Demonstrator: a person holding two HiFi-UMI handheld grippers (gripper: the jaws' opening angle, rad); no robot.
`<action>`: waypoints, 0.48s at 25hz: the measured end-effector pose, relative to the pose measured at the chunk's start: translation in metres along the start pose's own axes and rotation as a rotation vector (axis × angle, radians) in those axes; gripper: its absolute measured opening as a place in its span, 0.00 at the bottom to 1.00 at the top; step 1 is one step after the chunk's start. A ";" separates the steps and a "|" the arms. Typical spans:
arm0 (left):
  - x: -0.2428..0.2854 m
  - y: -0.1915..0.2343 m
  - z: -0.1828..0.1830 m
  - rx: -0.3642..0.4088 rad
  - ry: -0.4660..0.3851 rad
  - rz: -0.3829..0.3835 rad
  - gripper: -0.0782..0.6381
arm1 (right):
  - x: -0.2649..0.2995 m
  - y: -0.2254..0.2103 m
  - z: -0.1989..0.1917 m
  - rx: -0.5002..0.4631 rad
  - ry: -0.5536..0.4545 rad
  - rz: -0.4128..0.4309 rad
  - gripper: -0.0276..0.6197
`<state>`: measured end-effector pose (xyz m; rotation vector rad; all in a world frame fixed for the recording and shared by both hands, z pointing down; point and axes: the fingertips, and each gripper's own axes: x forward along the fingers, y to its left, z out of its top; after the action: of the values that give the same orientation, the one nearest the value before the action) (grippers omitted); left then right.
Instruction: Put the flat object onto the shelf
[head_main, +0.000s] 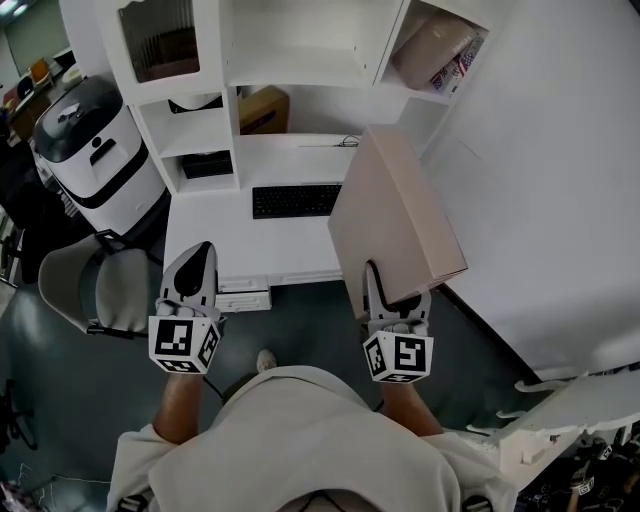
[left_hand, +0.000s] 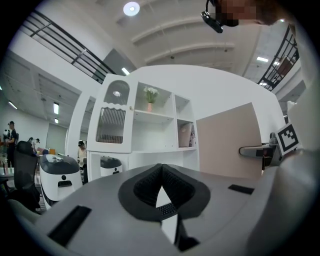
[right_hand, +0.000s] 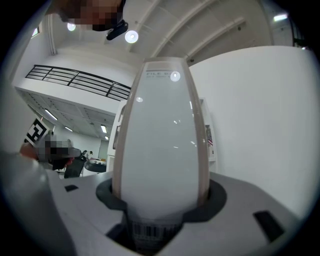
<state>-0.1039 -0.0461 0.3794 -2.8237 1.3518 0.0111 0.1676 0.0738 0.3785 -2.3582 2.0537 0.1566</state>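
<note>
A white partition (head_main: 550, 200) fills the right side; next to it stands the white shelf unit (head_main: 300, 60), its cubbies rising over a white worktop (head_main: 290, 250); a rounded white-and-black machine (head_main: 95, 150) stands left of the unit, with a grey chair (head_main: 100, 290) in front of it. The flat object (head_main: 395, 215), a beige file box with a pale spine, is held off the worktop on its narrow edge, over the right front corner and just beside the partition; it is not on any shelf. A black keyboard (head_main: 296, 200) lies on the worktop to its left. The right tongs (head_main: 390, 295) clamp the box's near end, one pad on each broad face; the left tongs (head_main: 203, 250) are closed on nothing, level before the worktop's front edge.
</note>
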 end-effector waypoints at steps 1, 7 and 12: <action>0.006 0.007 0.000 0.000 0.001 -0.004 0.10 | 0.008 0.003 0.000 -0.001 0.001 -0.004 0.46; 0.035 0.039 0.000 -0.003 0.006 -0.034 0.10 | 0.047 0.015 0.002 -0.017 0.002 -0.036 0.46; 0.053 0.050 -0.005 -0.011 0.009 -0.048 0.10 | 0.068 0.016 0.003 -0.039 0.002 -0.048 0.46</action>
<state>-0.1098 -0.1185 0.3831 -2.8678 1.2894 0.0046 0.1604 0.0048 0.3704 -2.4286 2.0120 0.1958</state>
